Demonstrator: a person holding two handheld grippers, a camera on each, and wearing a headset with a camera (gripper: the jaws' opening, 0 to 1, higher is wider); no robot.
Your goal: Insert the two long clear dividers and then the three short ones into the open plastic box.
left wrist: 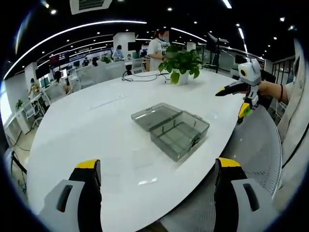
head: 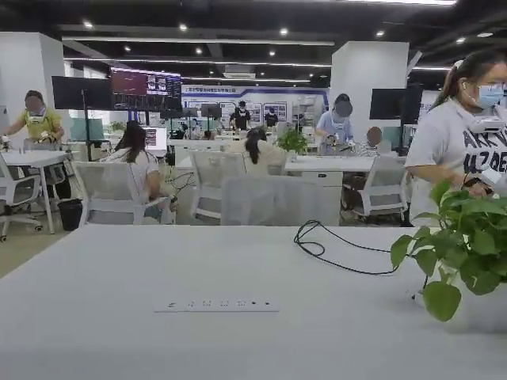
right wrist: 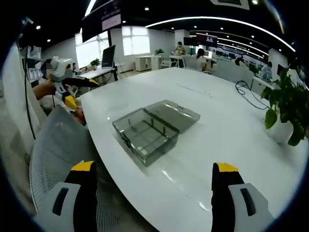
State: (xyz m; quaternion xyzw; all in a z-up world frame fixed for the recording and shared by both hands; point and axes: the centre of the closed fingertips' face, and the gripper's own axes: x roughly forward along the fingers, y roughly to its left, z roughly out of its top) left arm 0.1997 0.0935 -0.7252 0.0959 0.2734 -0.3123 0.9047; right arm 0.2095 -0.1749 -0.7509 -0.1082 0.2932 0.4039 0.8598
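Note:
The open plastic box (left wrist: pixel 177 134) of smoky clear plastic lies on the white table (left wrist: pixel 96 125), its lid (left wrist: pixel 155 115) folded flat beside it. In the right gripper view the box (right wrist: pixel 144 134) shows thin ribs inside; I cannot tell whether they are dividers. My left gripper (left wrist: pixel 157 166) is open, jaws wide apart, held off the table's near edge and pointing at the box. My right gripper (right wrist: pixel 153 169) is open too, facing the box from the other side. Each gripper shows in the other's view: the right gripper (left wrist: pixel 231 100), the left gripper (right wrist: pixel 82 92).
A potted plant (head: pixel 467 237) stands at the table's right, also seen as the plant (left wrist: pixel 181 60). A black cable (head: pixel 333 253) loops near it. A socket strip (head: pixel 215 305) is set into the tabletop. A mesh chair (right wrist: pixel 58 140) sits below the near edge. People work at desks behind.

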